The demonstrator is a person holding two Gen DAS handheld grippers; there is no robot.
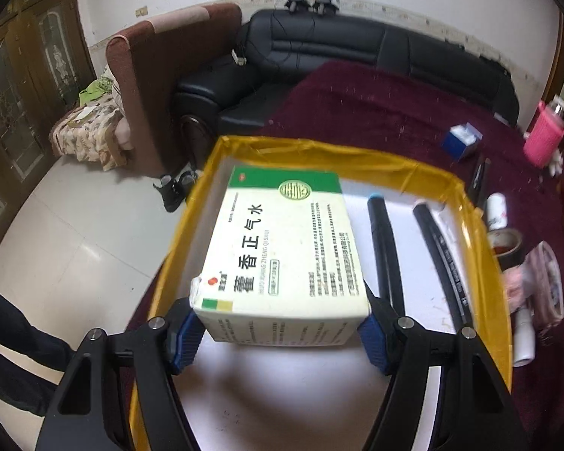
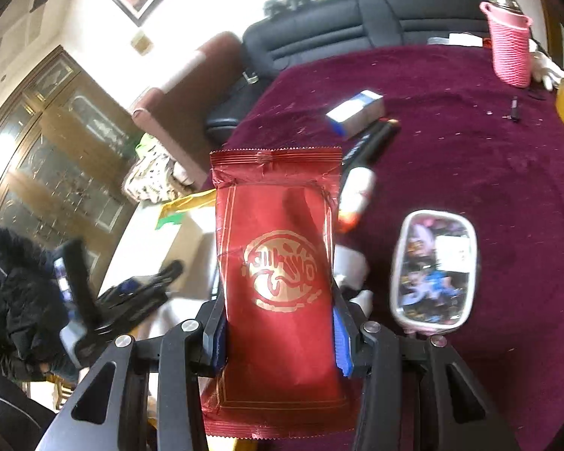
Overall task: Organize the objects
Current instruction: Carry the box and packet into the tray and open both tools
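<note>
Covering the table is a dark red cloth, and on it sits a yellow-rimmed tray with a white floor. Above that tray the left gripper holds a white-and-green medicine box by its near end, blue pads pressed against both side faces; the box extends forward from the fingers over the tray floor. Two black markers lie side by side in the tray, to the right of the box.

The right gripper is clamped on a red foil packet — the pads grip its lower half and the crimped top edge stands upright, well clear of the fingertips. Beside that packet, to the right, a clear oval case rests on the cloth. Farther back lie a small blue-and-white box, a marker, and a white tube — all outside the tray. A pink knitted holder stands at the table's far right edge.
</note>
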